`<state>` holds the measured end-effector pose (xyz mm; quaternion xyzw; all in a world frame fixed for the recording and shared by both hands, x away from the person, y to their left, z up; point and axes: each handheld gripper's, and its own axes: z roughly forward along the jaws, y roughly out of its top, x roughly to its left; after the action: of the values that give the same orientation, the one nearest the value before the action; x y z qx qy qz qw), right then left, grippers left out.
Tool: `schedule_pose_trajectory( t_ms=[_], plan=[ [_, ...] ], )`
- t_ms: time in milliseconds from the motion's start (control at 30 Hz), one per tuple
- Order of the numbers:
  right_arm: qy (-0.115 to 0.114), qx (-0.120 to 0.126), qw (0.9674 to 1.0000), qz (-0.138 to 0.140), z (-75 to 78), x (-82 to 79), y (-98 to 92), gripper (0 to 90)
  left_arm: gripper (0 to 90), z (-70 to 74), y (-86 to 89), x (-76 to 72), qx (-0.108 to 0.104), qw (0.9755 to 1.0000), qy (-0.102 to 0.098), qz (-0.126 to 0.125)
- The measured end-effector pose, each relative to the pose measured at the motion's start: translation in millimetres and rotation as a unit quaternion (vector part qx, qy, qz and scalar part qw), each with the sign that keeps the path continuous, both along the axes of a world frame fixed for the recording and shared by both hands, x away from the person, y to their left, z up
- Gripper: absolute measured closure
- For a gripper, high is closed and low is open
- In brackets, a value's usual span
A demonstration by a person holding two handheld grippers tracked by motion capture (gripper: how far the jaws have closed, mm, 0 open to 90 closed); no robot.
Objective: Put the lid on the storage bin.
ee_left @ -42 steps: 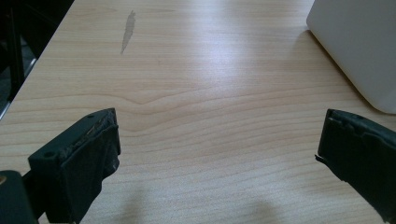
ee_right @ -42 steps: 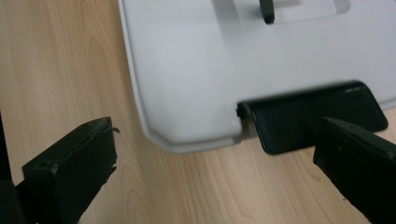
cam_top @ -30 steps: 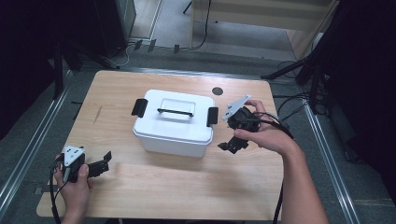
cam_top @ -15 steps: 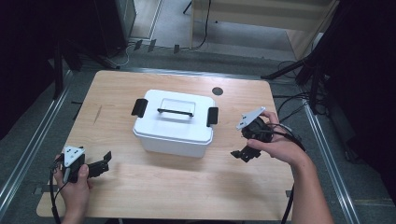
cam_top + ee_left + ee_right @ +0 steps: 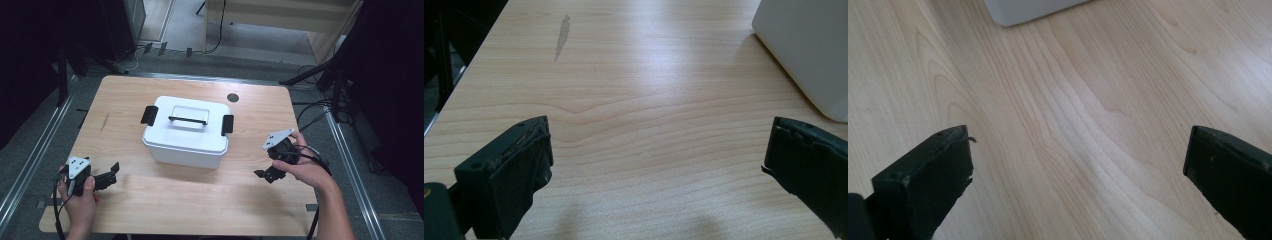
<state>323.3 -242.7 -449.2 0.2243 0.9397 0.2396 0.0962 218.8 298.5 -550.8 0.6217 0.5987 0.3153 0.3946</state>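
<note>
A white lidded storage box [image 5: 186,132] with a black handle and black side clasps stands in the middle of the wooden table [image 5: 165,200]. My left gripper [image 5: 109,173] rests open near the table's front left corner, held by a hand. In the left gripper view its jaws stand wide apart over bare wood, with a corner of the box [image 5: 809,45] at the upper right. My right gripper [image 5: 264,173] hovers open to the right of the box, tilted down at the tabletop. The right gripper view shows a box edge [image 5: 1028,10] at the top.
A small dark round hole [image 5: 232,97] sits in the tabletop behind the box. A grey smudge [image 5: 562,35] marks the wood left of the box. Metal rails and cables run along the floor at both sides of the table.
The right hand and its gripper have moved away from the box's right clasp, toward the right and nearer the front edge. The left gripper has stayed put.
</note>
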Motion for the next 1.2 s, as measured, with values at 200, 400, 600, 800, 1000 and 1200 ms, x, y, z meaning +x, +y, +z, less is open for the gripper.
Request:
schedule_pose_trajectory(
  t_ms=[200,400,600,800,1000,1200],
  plan=[
    [-0.003,0.016,0.9996,-0.021,-14.2,-7.1,-14.9,0.0,0.0,0.1,-0.2,-0.3,0.004,1.0,0.0,-0.002],
    [-0.026,0.029,0.998,-0.049,-29.4,-16.3,-32.2,0.0,0.0,0.1,-0.1,-0.3,0.003,1.0,0.0,-0.002],
    [-0.047,0.06,0.9939,-0.08,-43.8,-29.4,-48.6,0.0,0.0,0.1,-0.3,-0.6,0.004,1.0,-0.002,-0.003],
    [-0.062,0.084,0.9894,-0.101,-57.6,-45.3,-64.0,0.0,0.0,0.1,-0.4,-0.4,0.006,1.0,-0.001,-0.004],
    [-0.07,0.123,0.9819,-0.126,-68.0,-64.1,-80.0,0.0,0.0,-0.1,-1.3,0.1,0.007,1.0,0.0,-0.002],
    [-0.08,0.136,0.9777,-0.139,-77.2,-77.9,-90.1,0.0,0.0,0.0,-2.4,0.9,0.013,0.9999,0.003,-0.004]
  ],
)
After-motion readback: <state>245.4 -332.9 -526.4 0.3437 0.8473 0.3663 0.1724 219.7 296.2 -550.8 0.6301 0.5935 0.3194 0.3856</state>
